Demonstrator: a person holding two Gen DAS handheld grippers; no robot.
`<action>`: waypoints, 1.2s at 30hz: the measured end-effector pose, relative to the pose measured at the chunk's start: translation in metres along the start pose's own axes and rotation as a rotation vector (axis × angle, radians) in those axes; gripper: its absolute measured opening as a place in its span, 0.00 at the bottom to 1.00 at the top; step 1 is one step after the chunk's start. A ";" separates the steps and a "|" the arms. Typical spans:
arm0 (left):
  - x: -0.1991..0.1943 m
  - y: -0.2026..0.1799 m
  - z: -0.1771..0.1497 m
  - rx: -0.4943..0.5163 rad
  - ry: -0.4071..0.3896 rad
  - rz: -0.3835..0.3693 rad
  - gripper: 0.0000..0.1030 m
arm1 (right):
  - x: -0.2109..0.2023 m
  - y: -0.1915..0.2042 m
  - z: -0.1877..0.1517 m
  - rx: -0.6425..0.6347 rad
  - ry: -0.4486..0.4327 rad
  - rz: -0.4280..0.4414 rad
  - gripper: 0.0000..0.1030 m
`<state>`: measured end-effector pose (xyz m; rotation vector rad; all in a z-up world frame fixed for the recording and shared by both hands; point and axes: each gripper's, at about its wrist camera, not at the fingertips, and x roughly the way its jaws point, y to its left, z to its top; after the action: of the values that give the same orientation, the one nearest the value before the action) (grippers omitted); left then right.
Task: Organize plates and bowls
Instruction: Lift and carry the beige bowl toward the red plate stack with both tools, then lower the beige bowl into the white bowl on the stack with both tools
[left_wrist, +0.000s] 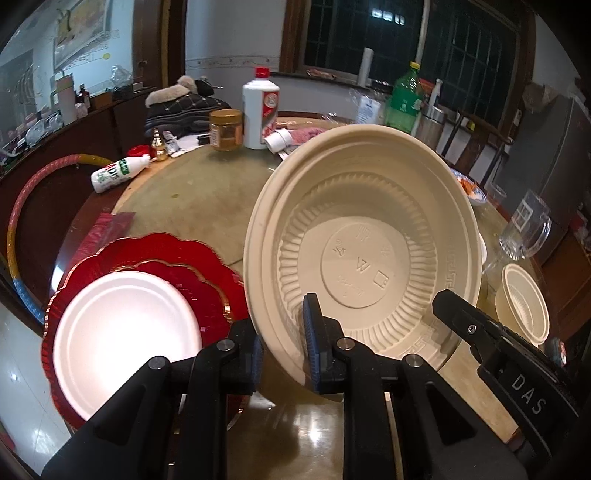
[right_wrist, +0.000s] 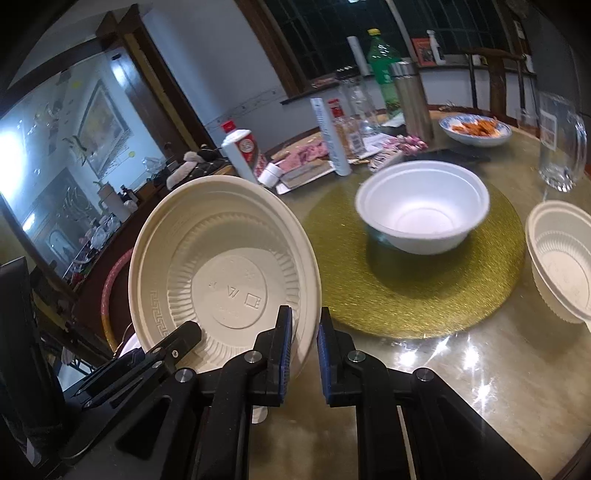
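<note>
Held item: large cream moulded-plastic bowl with ribbed inner wall and embossed base (left_wrist: 364, 240), tipped up on edge, open side toward both cameras, raised off the table.
Left gripper (left_wrist: 284, 334): black tongs with blue pads, clamped on the bowl's rim at its lower left edge, one pad inside and one outside.
Right gripper (right_wrist: 304, 336): same build, clamped on the opposite rim of the same bowl; its black finger also shows at the bowl's lower right in the left wrist view.
Surface: round glass-topped dining table (right_wrist: 461, 387), glossy, with reflections.
Plate stack: white round disposable plate (left_wrist: 122, 332) lying on a small red scalloped plate (left_wrist: 207, 291), itself on a large red scalloped charger with gold edge (left_wrist: 147, 247), at the table's near left edge; nothing on the white plate.
Mat: round gold glitter placemat (right_wrist: 406, 295), mid-table.
Container on mat: white foam bowl (right_wrist: 421, 206), upright, nothing in it.
Container right of mat: small cream ribbed plastic bowl (right_wrist: 561, 258), tilted, appears to be nested bowls, count unclear.
Dish at back: blue-and-white ceramic bowl (right_wrist: 474, 129) holding orange food.
Glassware: clear glass mug (right_wrist: 561, 144), upright, no liquid seen.
Bottles: white ceramic liquor bottle with red cap (left_wrist: 259, 107); green plastic bottle with yellow cap (left_wrist: 404, 96); amber jar with gold lid (left_wrist: 226, 129).
</note>
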<state>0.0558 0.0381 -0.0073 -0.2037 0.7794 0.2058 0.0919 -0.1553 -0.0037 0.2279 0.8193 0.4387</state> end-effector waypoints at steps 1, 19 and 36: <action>-0.002 0.005 0.000 -0.008 -0.004 0.001 0.17 | 0.000 0.006 0.001 -0.011 0.000 0.005 0.12; -0.028 0.084 -0.008 -0.132 -0.044 0.060 0.18 | 0.018 0.094 -0.006 -0.182 0.055 0.080 0.13; -0.038 0.118 -0.020 -0.147 0.003 0.097 0.20 | 0.036 0.132 -0.015 -0.278 0.169 0.189 0.13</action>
<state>-0.0145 0.1425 -0.0068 -0.3057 0.7788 0.3547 0.0646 -0.0212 0.0101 0.0093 0.8942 0.7512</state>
